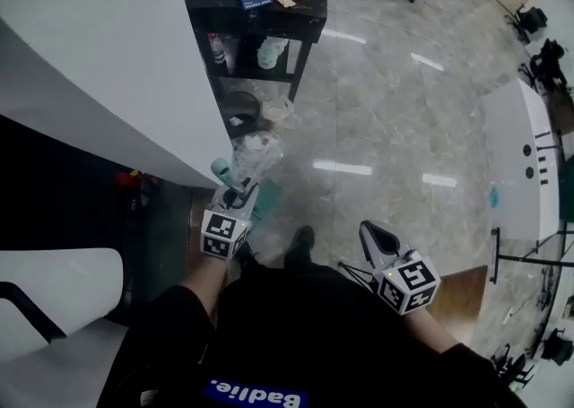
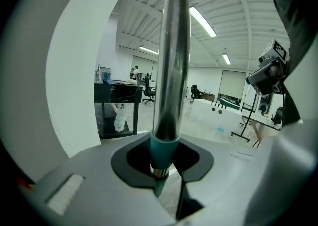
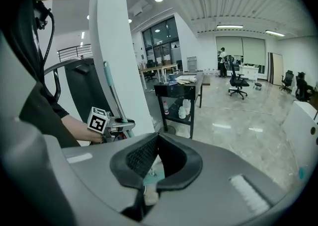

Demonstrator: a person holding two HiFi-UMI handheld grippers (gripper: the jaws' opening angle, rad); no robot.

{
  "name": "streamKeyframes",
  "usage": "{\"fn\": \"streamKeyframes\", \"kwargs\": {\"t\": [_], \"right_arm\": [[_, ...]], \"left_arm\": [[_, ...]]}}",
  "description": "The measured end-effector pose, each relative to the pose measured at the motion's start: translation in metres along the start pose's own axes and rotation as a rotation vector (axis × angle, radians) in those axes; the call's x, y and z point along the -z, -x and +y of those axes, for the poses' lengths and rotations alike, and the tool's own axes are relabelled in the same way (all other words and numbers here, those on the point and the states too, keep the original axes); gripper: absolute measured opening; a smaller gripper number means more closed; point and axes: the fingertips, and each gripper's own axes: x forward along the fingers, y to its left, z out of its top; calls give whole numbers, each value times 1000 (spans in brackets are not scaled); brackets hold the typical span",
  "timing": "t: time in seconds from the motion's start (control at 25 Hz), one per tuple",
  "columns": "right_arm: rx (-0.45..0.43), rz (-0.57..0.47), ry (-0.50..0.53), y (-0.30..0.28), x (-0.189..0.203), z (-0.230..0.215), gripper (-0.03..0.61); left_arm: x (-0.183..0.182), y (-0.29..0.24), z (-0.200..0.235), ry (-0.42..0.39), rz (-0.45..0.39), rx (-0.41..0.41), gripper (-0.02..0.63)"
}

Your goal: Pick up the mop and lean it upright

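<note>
The mop handle (image 2: 171,61) is a silver pole with a teal collar. It stands nearly upright between the jaws of my left gripper (image 2: 161,145), which is shut on it. From the head view I look down its length, with its teal top end (image 1: 221,169) just beyond the left gripper (image 1: 240,193), close to the white wall's corner. In the right gripper view the handle (image 3: 110,91) rises along the wall from the left gripper (image 3: 118,124). My right gripper (image 1: 372,234) hangs apart to the right; its pads meet at the tips (image 3: 158,143) and hold nothing. A teal and white patch (image 3: 153,174) shows below them.
A curved white wall (image 1: 108,65) fills the left. Behind it stands a black shelf cart (image 1: 309,16) with a mug, bottles and papers. A clear plastic bag (image 1: 256,153) lies on the glossy floor by the corner. A white counter (image 1: 520,155) and black stand (image 1: 529,258) are at right.
</note>
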Motion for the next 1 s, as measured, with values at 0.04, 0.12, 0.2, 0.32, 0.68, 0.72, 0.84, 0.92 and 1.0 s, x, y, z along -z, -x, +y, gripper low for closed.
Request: {"fn": "streamKeyframes", "kwargs": {"t": [0.04, 0.12, 0.2, 0.32, 0.68, 0.72, 0.84, 0.92, 1.0], "right_arm": [[-7, 7, 3, -2, 1, -2, 5], [-16, 22, 5, -4, 4, -6, 5], [-13, 35, 4, -5, 6, -14, 5], [-1, 45, 8, -4, 7, -23, 5], [26, 86, 18, 0, 15, -41, 5], [27, 90, 19, 1, 16, -42, 5], [32, 98, 19, 3, 17, -44, 5], [39, 100, 22, 5, 17, -45, 5], [46, 104, 25, 6, 17, -47, 5]], "left_arm": [[5, -4, 3, 5, 10, -9, 97], [14, -13, 8, 13, 30, -22, 97], [23, -23, 11, 17, 52, -24, 97], [34, -36, 13, 20, 80, -15, 97], [64, -65, 32, 29, 122, -7, 96], [69, -66, 34, 32, 135, -7, 97], [87, -68, 42, 53, 188, -9, 97], [96, -68, 47, 66, 208, -6, 97], [98, -69, 49, 75, 203, 2, 98]]}}
